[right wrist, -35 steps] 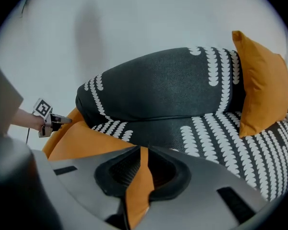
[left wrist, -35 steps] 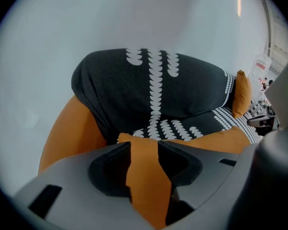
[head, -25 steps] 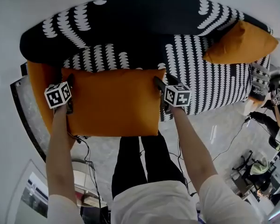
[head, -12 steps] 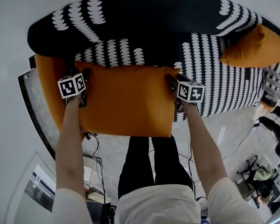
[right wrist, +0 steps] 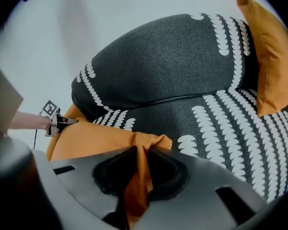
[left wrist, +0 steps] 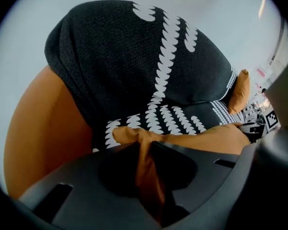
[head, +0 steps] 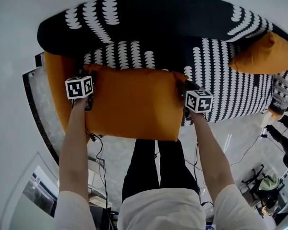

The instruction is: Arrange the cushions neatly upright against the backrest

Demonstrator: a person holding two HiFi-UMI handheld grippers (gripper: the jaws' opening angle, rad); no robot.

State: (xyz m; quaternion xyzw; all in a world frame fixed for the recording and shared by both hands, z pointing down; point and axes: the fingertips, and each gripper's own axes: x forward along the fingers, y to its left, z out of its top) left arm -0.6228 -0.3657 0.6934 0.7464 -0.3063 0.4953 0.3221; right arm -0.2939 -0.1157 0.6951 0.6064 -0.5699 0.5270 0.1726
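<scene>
I hold an orange cushion (head: 134, 104) by its two upper corners in front of a black sofa with white patterning. My left gripper (head: 90, 76) is shut on the left corner, and its jaws have just been closing. In the left gripper view the orange fabric (left wrist: 146, 171) is pinched between them. My right gripper (head: 180, 84) has also just been closing and is shut on the right corner fabric (right wrist: 137, 176). The backrest (head: 158, 23) rises behind the cushion. A second orange cushion (head: 261, 54) leans at the sofa's right end.
An orange side panel (head: 55, 90) bounds the sofa's left end. The patterned seat (head: 225, 87) stretches to the right. Cables (head: 98, 152) lie on the floor by the person's legs. Other people and chairs (head: 278, 128) are at the right edge.
Both grippers' jaws have drawn in on the cushion's upper corners, bunching the fabric. The cushion has stayed in front of the seat, and the left hand has dropped slightly.
</scene>
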